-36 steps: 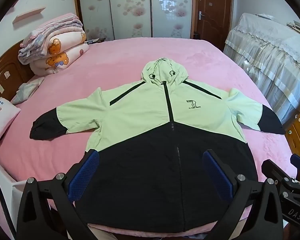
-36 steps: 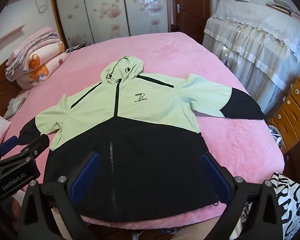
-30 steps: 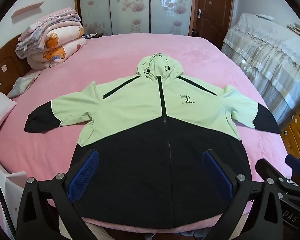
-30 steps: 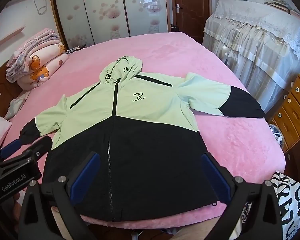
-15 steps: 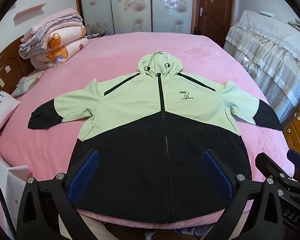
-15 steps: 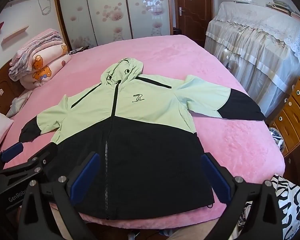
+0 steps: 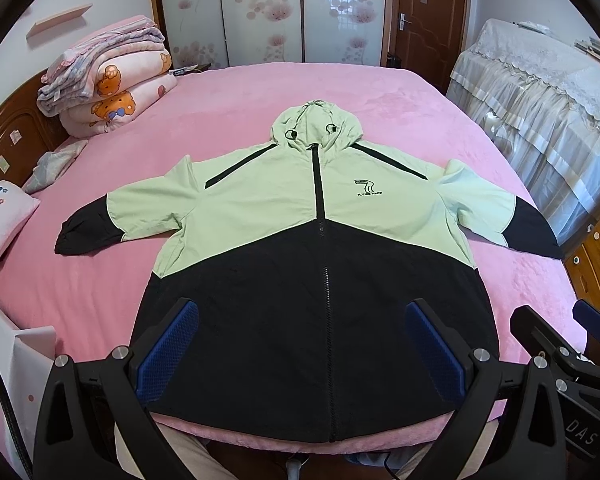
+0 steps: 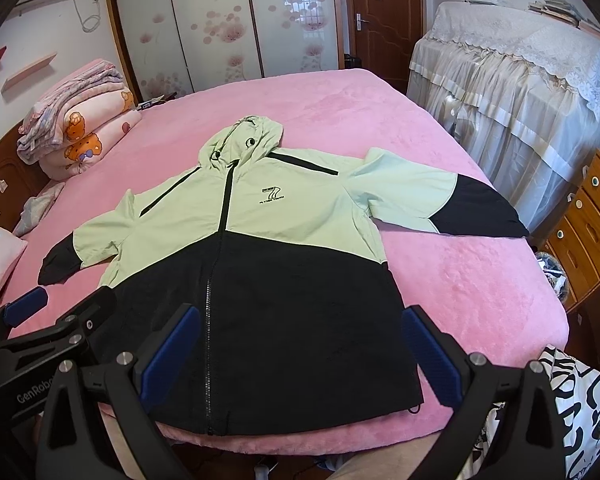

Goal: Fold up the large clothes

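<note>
A light green and black hooded jacket (image 7: 316, 240) lies spread flat, front up, zipped, on the pink bed (image 7: 260, 92), sleeves out to both sides. It also shows in the right wrist view (image 8: 260, 264). My left gripper (image 7: 300, 344) is open and empty, held above the jacket's black hem. My right gripper (image 8: 296, 348) is open and empty, above the hem too. The right gripper shows at the lower right of the left wrist view (image 7: 560, 352). The left gripper shows at the lower left of the right wrist view (image 8: 48, 324).
Folded quilts (image 7: 108, 76) are stacked at the bed's far left by a wooden headboard (image 7: 8, 136). A pillow (image 7: 0, 216) lies at the left edge. A lace-covered piece of furniture (image 8: 512, 80) and wooden drawers (image 8: 584, 224) stand right of the bed.
Both grippers have pulled back and risen slightly, so the whole hem and the bed's near edge now show. The jacket has not moved. Both grippers stay open.
</note>
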Demonstrator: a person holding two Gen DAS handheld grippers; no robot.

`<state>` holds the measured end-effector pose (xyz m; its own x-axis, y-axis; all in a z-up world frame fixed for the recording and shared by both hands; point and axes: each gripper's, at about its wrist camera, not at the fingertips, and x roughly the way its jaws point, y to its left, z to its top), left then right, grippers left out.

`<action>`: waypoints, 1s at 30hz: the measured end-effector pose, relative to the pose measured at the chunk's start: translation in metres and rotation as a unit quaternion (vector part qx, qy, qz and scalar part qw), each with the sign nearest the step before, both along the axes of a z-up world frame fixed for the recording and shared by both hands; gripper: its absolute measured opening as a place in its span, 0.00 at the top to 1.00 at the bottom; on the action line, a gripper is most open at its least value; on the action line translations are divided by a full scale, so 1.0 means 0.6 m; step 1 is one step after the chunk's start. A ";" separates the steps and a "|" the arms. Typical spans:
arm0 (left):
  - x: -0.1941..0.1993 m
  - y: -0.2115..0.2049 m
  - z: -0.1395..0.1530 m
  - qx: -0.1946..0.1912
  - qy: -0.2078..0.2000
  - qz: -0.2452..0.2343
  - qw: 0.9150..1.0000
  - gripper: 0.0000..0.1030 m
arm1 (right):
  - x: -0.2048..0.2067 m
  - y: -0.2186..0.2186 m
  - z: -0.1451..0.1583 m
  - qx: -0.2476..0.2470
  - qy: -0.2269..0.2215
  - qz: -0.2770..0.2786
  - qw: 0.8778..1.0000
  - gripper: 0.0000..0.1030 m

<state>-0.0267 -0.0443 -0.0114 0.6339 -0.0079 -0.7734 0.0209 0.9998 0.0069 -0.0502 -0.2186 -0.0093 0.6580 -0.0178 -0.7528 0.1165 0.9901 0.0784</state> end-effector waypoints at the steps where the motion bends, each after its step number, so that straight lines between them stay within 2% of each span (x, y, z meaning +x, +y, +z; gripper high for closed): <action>1: 0.000 0.000 0.000 0.000 0.001 0.000 1.000 0.01 | 0.000 -0.001 0.000 0.001 0.001 0.000 1.000 0.02; 30: 0.001 0.001 0.000 0.001 0.013 0.005 1.000 0.01 | -0.005 -0.007 -0.002 0.000 0.000 0.001 1.000 0.02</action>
<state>-0.0261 -0.0438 -0.0115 0.6139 0.0006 -0.7894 0.0109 0.9999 0.0092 -0.0534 -0.2226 -0.0106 0.6577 -0.0169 -0.7531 0.1146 0.9904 0.0779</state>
